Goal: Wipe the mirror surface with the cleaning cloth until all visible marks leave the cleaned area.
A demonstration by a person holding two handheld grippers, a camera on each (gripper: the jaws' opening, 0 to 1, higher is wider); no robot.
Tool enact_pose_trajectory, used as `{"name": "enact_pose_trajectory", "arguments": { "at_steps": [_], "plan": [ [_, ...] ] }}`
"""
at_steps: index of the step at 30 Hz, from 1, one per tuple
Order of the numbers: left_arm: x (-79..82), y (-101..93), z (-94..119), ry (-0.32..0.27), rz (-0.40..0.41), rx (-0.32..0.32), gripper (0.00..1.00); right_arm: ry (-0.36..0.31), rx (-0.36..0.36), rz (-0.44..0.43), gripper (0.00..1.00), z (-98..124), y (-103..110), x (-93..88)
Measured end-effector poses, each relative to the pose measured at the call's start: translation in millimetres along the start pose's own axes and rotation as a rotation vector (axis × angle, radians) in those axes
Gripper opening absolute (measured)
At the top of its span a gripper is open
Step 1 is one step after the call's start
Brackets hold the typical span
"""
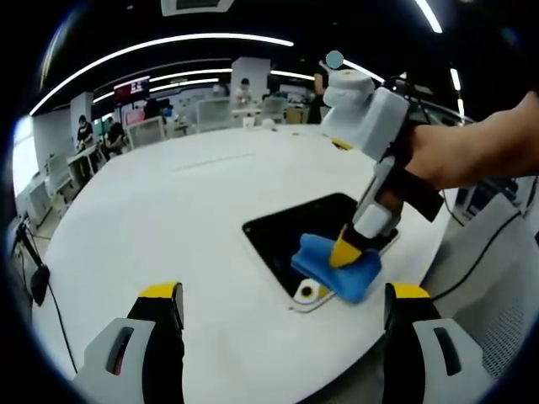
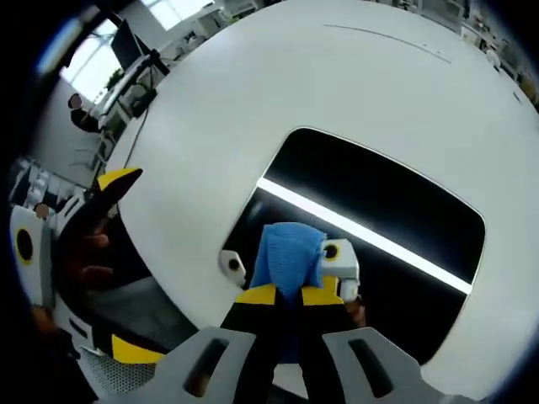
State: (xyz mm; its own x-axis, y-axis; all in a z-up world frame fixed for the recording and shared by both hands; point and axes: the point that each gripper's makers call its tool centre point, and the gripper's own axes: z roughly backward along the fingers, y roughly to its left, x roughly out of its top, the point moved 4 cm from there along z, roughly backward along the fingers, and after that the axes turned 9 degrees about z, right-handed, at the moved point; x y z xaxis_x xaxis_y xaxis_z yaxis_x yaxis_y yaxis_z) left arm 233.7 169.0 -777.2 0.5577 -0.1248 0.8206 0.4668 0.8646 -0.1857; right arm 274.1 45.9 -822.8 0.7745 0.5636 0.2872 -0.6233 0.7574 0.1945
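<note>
Mirror [image 2: 379, 210] flat on white table [image 1: 185, 219], blue cleaning cloth [image 2: 289, 252] clenched in right claw [image 2: 290, 295] and pressed on its near edge. Left claw [image 1: 282, 303] spread, empty, hovering apart. Risk: unanchored mirror sliding tableward-edge under wiping pressure.

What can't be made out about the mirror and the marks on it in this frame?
- Marks on the mirror: none discernible in either view; the dark glass reflects a ceiling light strip.
- Mirror's near edge: covered by the blue cloth and the right hand-held gripper in the right gripper view.
- Glass under the cloth: hidden in the left gripper view.
</note>
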Motion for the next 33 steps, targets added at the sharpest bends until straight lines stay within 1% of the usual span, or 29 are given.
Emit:
{"name": "enact_pose_trajectory", "arguments": {
  "at_steps": [3, 6, 12, 22, 24, 28, 33],
  "plan": [
    [0.3, 0.3, 0, -0.004, 0.004, 0.001, 1.00, 0.005, 0.021, -0.021, 0.02, 0, 1, -2.0],
    [1.1, 1.6, 1, -0.011, 0.007, 0.007, 1.00, 0.005, 0.027, -0.027, 0.02, 0, 2, -3.5],
    [0.6, 1.5, 1, -0.008, 0.015, 0.009, 1.00, 0.010, 0.031, -0.009, 0.02, -1, 6, -6.7],
    [-0.3, 2.3, 1, -0.003, 0.024, 0.014, 1.00, 0.011, 0.046, -0.009, 0.02, 2, 10, -10.5],
    [-0.3, 2.2, 1, -0.003, 0.025, 0.013, 1.00, 0.016, 0.055, 0.004, 0.02, 3, 12, -12.7],
    [-0.1, 2.2, 1, -0.004, 0.027, 0.014, 1.00, 0.014, 0.049, 0.006, 0.02, 2, 12, -12.3],
    [-0.5, 2.5, 1, -0.003, 0.027, 0.014, 1.00, 0.017, 0.058, 0.004, 0.02, 2, 11, -12.9]
  ]
}}
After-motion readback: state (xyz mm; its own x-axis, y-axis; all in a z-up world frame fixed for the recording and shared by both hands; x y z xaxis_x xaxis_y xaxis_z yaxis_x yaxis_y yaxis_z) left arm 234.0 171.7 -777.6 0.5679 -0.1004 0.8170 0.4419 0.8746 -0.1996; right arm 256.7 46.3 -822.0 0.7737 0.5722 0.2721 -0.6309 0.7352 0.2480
